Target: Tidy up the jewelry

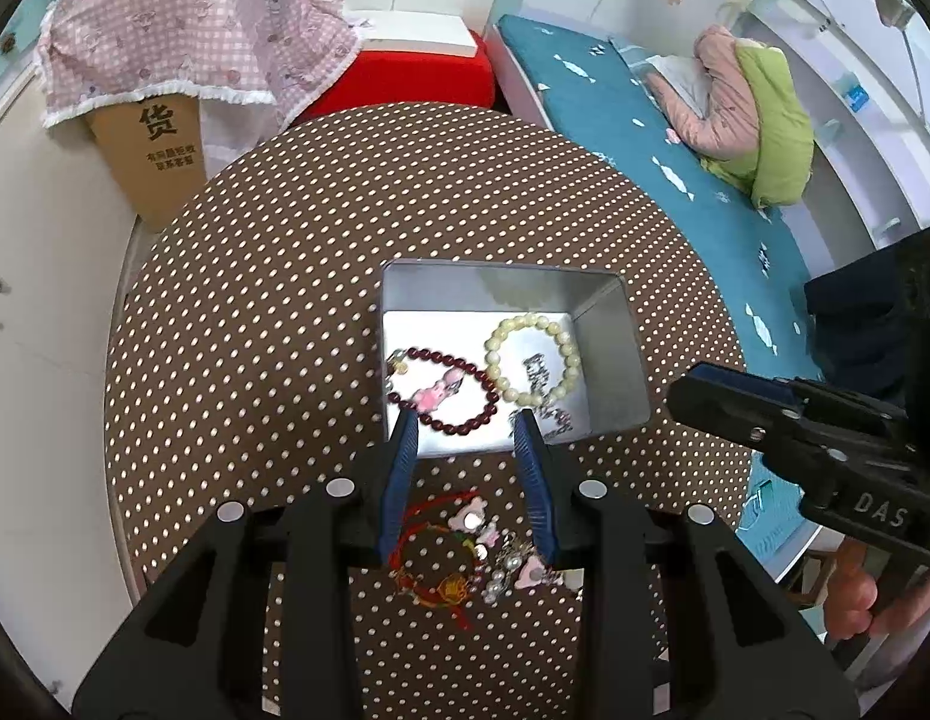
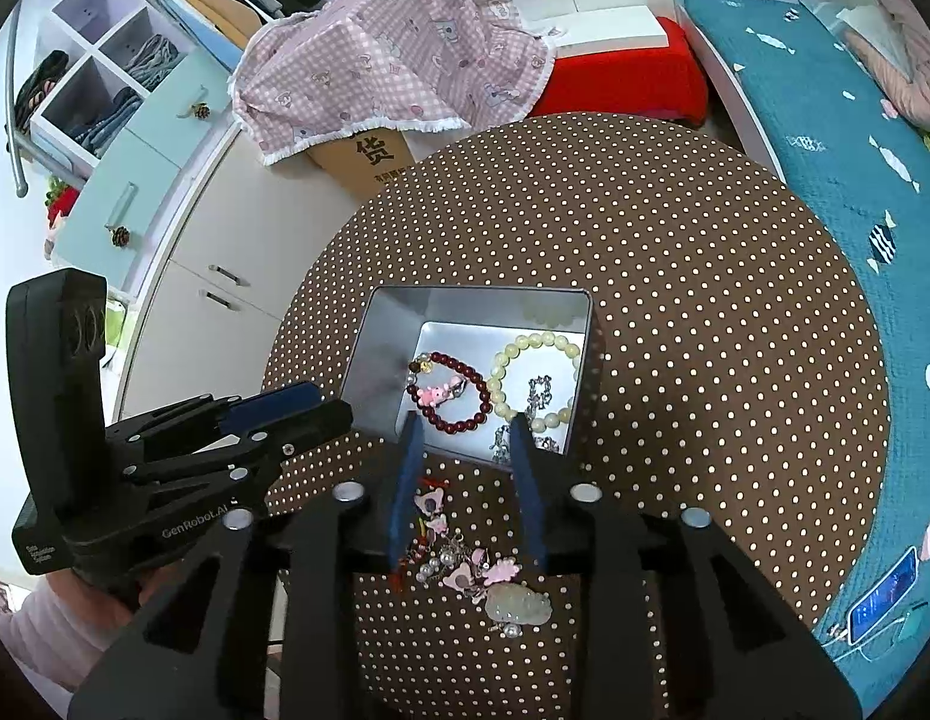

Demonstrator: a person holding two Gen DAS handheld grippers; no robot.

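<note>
Tin (image 1: 609, 354): 2 bead bracelets (image 1: 447, 390); left gripper (image 1: 468, 426), right gripper (image 2: 465, 429) spread, empty.

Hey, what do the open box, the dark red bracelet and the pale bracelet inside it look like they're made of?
Open silver rectangular box: probably tin-like metal, with a dull grey sheen and faint reflections on its walls.
Dark red beaded bracelet: glossy round beads, perhaps stone, glass or lacquered wood.
Pale cream beaded bracelet: milky, translucent beads, maybe jade-like stone or resin.

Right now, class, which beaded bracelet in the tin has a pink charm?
The dark red bracelet, left of the pale cream bracelet, which has none.
</note>
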